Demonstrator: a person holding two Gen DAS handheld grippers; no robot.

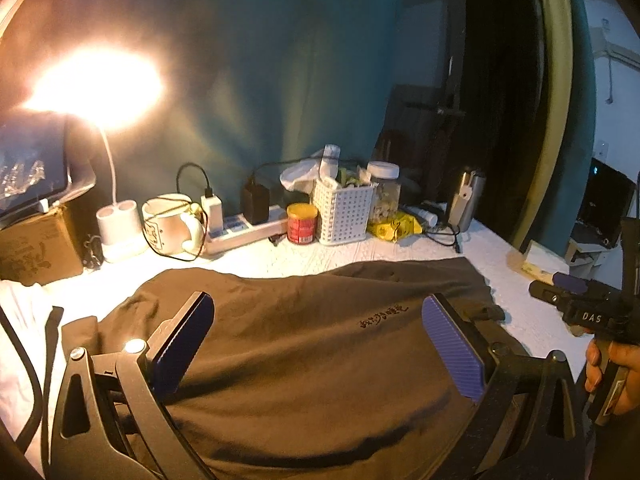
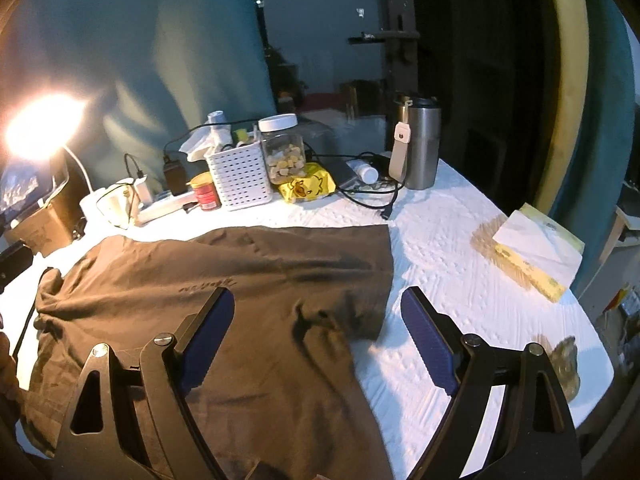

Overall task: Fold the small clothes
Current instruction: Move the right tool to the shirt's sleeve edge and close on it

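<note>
1. Jaws of both the left gripper [image 1: 316, 344] and right gripper [image 2: 318, 338] stand spread, empty, above the brown shirt [image 2: 224, 288].
2. Shirt lies flat mid-desk [image 2: 440, 240] on white cover.
3. Lamp [image 1: 96, 84], basket [image 2: 240, 176] and flask [image 2: 420, 144] line the desk's far edge by a teal wall [image 1: 280, 60].

Brown shirt [image 2: 224, 280] is spread flat on white-covered counter [image 2: 448, 248]. Right tongs [image 2: 318, 336] are held wide apart w/ nothing between, above shirt's right edge. Basket [image 2: 240, 180] & steel flask [image 2: 420, 144] are seen at the back.

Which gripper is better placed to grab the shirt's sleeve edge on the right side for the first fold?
Right gripper: its open fingers straddle the brown shirt edge there. Left gripper hangs mid-shirt.
</note>
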